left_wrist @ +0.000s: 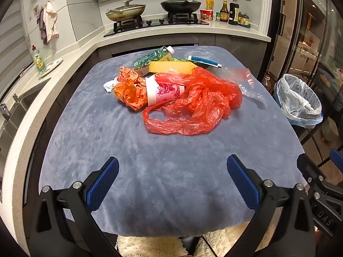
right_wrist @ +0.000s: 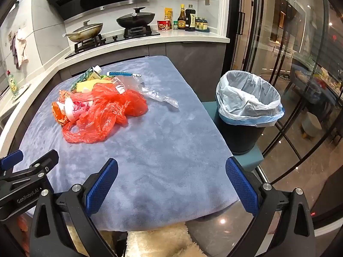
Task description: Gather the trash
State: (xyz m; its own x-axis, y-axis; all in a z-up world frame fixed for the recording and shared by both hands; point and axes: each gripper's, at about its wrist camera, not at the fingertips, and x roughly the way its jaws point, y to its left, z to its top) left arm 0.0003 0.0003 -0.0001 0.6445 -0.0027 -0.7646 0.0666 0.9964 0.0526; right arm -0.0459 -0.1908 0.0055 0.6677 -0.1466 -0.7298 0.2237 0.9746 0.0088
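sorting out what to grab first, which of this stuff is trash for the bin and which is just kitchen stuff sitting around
For the job:
- red plastic bag
- paper cup
- orange wrapper
- green carton
- yellow sponge
- tube
- clear plastic bag
- white tissue
- lined trash bin

Just lying about:
- two pans on the stove
- sauce bottles
- dish soap
- hanging cloth

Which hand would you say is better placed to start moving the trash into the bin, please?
Probably the right. The bin stands off the table's right edge, on the right tool's side. The trash pile lies nearer the left tool. Both tools are open and empty.
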